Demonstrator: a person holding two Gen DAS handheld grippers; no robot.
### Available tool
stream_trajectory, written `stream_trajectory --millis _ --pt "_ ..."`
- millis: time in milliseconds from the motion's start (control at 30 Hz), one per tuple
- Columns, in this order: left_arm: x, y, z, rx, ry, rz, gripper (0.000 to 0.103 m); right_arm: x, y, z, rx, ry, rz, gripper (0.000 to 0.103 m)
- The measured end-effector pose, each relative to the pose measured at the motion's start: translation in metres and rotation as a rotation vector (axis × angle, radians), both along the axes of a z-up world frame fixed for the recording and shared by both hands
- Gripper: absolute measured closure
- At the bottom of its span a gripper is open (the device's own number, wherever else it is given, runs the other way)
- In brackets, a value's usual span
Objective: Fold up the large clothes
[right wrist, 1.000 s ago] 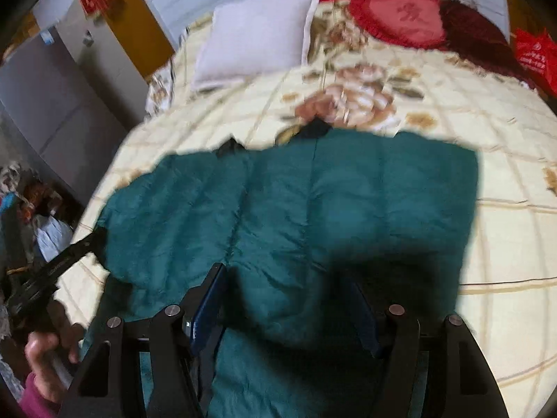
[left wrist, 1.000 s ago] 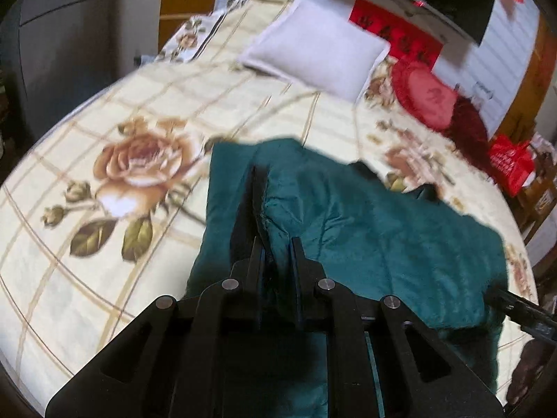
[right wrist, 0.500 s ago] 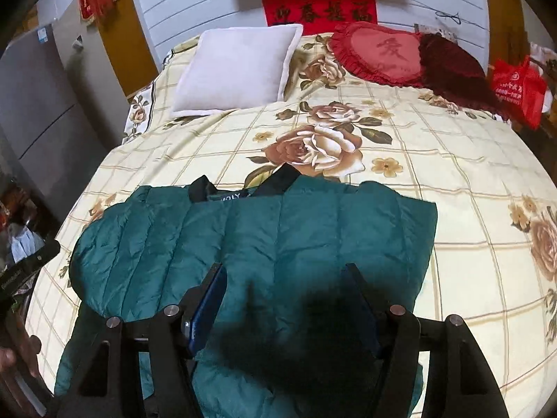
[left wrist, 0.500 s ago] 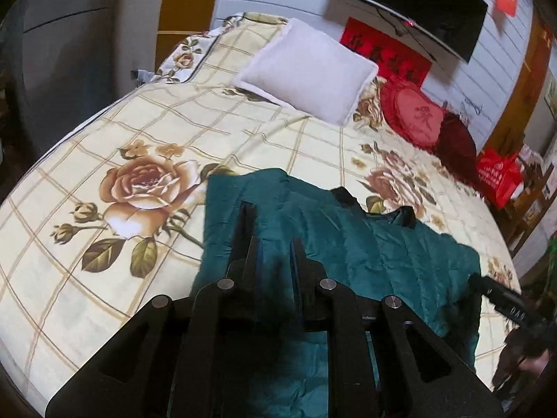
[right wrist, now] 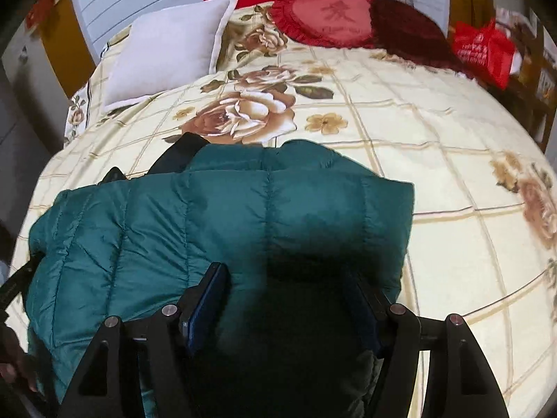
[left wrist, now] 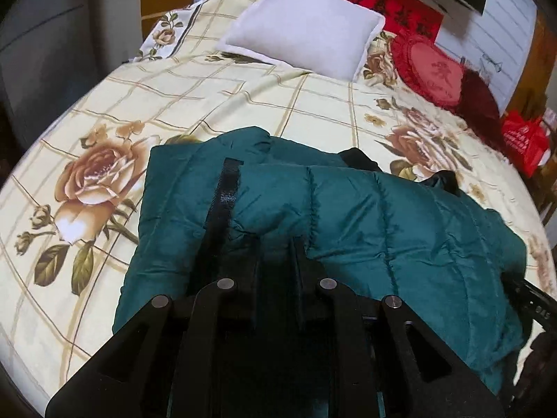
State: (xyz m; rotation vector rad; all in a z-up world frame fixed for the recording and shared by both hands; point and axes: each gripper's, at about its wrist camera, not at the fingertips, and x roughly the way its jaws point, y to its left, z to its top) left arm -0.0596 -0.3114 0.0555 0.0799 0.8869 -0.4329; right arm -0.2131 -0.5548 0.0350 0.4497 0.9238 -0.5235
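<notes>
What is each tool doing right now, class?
Left tool: closed on the jacket.
Right tool: open, fingers on either side of a jacket fold, not clamped.

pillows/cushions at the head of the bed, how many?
3. Plain white square pillow on the left, red frilled heart-shaped cushion in the middle, dark maroon fuzzy cushion beside it on the right. More could be hidden outside the frame.
</notes>
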Motion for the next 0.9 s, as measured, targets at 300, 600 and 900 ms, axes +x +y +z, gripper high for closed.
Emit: stream_trajectory --millis 300,600,900 --pt "-0.006 0.006 -0.004 0.017 -0.019 -0.025 0.087 0.007 0.067 0.058 -0.053 -0.137 0.160 0.037" --pt "-0.010 0.002 -0.006 0.029 -0.026 -0.025 0.087 0.043 0.104 0.001 -0.057 -0.001 0.252 0.036" --pt "-0.008 -0.001 -0.010 0.031 -0.025 -0.003 0.086 0.003 0.064 0.036 -0.079 -0.083 0.153 0.036"
